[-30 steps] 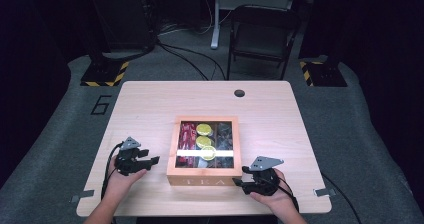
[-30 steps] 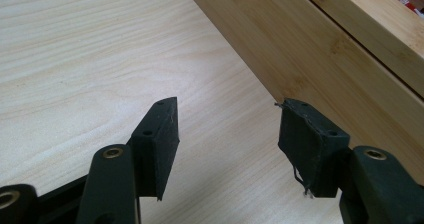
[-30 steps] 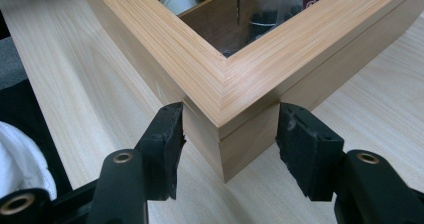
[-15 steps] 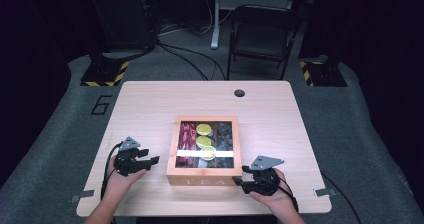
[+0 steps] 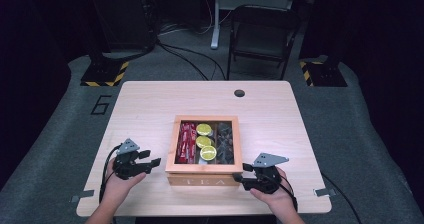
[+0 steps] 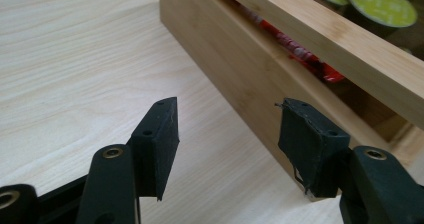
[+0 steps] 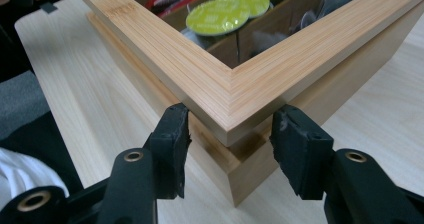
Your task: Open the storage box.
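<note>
At the tabletop's (image 5: 150, 99) near edge, the right claw (image 7: 227, 149) has just been narrowing around the tea box's (image 5: 204, 176) lid corner, apparently not yet gripping; left claw (image 6: 227, 149) gapes beside it.

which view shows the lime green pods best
The high view: all three lime green pods show in the middle compartment of the tea box. The right gripper view shows two close up, the left gripper view two at its edge.
</note>
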{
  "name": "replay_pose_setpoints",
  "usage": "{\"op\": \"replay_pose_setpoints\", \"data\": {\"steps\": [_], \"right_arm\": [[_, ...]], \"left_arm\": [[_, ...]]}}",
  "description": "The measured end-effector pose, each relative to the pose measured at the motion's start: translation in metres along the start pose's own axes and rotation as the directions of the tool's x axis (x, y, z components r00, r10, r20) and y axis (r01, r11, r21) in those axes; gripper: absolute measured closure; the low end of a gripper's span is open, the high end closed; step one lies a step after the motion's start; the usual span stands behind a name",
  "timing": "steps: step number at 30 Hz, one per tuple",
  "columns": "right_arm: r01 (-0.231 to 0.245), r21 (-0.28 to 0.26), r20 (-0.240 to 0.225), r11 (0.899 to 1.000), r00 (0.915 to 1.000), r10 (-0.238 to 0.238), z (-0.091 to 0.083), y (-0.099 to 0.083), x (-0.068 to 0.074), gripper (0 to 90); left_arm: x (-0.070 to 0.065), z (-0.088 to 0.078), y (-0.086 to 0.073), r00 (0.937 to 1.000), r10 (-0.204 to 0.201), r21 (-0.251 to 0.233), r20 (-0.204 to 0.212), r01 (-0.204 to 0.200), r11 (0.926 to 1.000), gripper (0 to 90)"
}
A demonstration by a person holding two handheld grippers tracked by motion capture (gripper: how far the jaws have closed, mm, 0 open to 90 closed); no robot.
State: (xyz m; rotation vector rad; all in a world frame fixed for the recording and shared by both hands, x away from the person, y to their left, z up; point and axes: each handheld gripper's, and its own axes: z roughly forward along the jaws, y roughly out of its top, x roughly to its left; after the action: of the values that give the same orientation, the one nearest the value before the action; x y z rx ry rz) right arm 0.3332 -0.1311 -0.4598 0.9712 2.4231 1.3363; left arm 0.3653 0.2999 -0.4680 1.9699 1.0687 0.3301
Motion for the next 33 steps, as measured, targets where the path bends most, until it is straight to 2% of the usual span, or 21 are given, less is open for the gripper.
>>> {"op": "replay_pose_setpoints", "data": {"steps": [7, 8, 15, 18, 20, 22, 25, 30, 33], "right_arm": [[-0.029, -0.052, 0.01, 0.998, 0.9995, 0.03, -0.006, 0.01, 0.0, 49.2], [-0.036, -0.057, 0.01, 0.998, 0.9993, 0.036, -0.006, 0.011, 0.0, 49.2], [-0.041, -0.064, -0.004, 0.997, 0.9992, 0.041, -0.006, 0.015, -0.001, 49.2], [-0.041, -0.067, -0.003, 0.997, 0.9992, 0.041, -0.005, 0.015, -0.002, 49.2], [-0.034, -0.065, -0.004, 0.997, 0.9994, 0.034, -0.005, 0.015, -0.002, 49.2], [-0.041, -0.066, -0.001, 0.997, 0.9992, 0.041, -0.004, 0.015, -0.002, 49.2], [-0.04, -0.065, -0.002, 0.997, 0.9992, 0.04, -0.004, 0.015, -0.002, 49.2], [-0.034, -0.064, -0.005, 0.997, 0.9994, 0.034, -0.004, 0.015, -0.002, 49.2], [-0.032, -0.065, -0.008, 0.997, 0.9995, 0.032, -0.004, 0.015, -0.003, 49.2]], "left_arm": [[-0.017, -0.012, 0.004, 0.9981, 0.054, -0.032, 0.031, -0.053, 0.9981, 42.1], [-0.02, -0.014, 0.005, 0.9969, 0.066, -0.024, 0.045, -0.065, 0.9976, 42.2], [-0.041, -0.013, 0.008, 0.9896, 0.113, -0.031, 0.089, -0.11, 0.9934, 43.8], [-0.048, -0.013, 0.011, 0.9878, 0.127, -0.023, 0.091, -0.125, 0.9919, 46.0], [-0.054, -0.012, 0.012, 0.9881, 0.122, -0.027, 0.094, -0.12, 0.9924, 46.2], [-0.058, -0.012, 0.014, 0.985, 0.132, -0.024, 0.111, -0.13, 0.9912, 46.2], [-0.062, -0.012, 0.016, 0.9847, 0.135, -0.028, 0.109, -0.133, 0.9907, 46.3], [-0.062, -0.012, 0.018, 0.987, 0.12, -0.04, 0.106, -0.117, 0.9924, 47.0], [-0.063, -0.011, 0.018, 0.9871, 0.125, -0.043, 0.1, -0.121, 0.9917, 47.1]]}}
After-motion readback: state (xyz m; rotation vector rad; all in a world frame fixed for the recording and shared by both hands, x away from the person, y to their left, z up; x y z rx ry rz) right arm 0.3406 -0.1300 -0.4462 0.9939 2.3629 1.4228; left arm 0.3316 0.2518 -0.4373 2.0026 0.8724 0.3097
